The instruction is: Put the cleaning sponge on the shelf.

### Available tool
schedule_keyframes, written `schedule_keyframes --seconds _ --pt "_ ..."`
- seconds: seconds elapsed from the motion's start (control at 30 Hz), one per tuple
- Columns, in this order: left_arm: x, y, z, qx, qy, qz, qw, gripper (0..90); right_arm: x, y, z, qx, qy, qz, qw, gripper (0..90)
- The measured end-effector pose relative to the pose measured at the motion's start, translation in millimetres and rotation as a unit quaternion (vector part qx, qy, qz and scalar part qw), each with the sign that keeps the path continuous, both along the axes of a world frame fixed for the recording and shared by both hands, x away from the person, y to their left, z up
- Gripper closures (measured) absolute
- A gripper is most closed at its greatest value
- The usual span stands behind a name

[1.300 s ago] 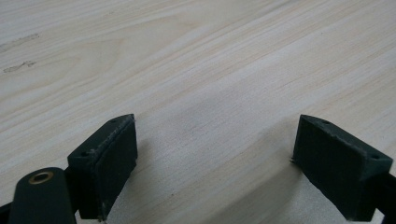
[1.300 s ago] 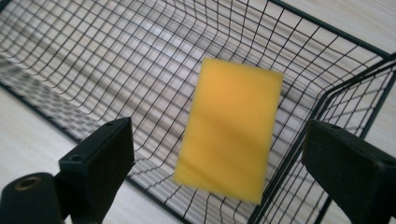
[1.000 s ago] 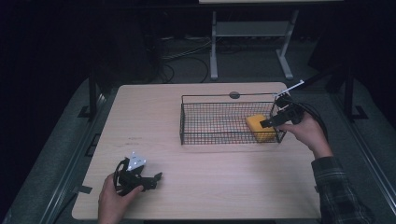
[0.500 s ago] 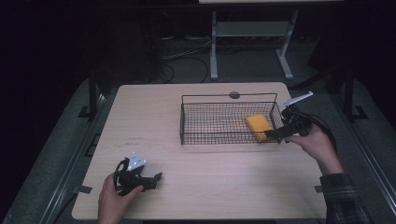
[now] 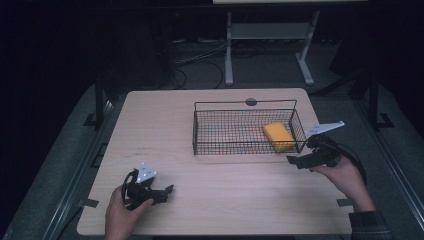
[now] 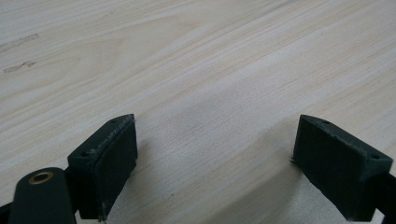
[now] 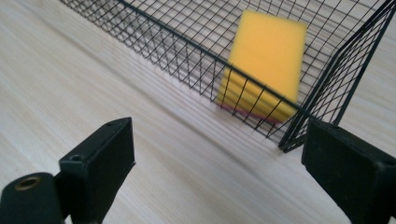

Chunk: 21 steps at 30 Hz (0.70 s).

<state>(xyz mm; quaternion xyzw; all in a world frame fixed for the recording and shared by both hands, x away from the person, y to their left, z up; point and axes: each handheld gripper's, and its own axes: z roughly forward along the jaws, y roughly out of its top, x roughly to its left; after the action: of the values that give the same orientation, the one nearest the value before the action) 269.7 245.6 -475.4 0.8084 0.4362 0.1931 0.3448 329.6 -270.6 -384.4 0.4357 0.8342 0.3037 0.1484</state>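
Observation:
A yellow sponge lies in the right end of a black wire basket on the wooden table. In the right gripper view the sponge sits behind the mesh at the basket's near corner. My right gripper is open and holds nothing, low over the table just outside the basket's front right corner. Its jaws stand wide apart in the right gripper view. My left gripper rests near the table's front left, open and holding nothing, with bare wood between its jaws.
The light wooden table has dark floor around it. A small dark round disc sits on the table behind the basket. A white stand and cables lie on the floor beyond the far edge.
My right gripper has let go of the sponge, which now lies in the basket. The gripper has drawn back out of the basket, toward the person and down to the table. The left gripper has stayed put.

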Motion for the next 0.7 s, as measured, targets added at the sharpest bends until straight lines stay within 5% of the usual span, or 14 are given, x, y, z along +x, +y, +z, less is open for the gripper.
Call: schedule_keyframes --seconds 0.7 --pt "0.1 0.3 0.0 0.002 -0.001 -0.001 1.0 12.8 -43.5 -10.9 -59.1 0.001 -0.027 0.003 0.9996 9.0"
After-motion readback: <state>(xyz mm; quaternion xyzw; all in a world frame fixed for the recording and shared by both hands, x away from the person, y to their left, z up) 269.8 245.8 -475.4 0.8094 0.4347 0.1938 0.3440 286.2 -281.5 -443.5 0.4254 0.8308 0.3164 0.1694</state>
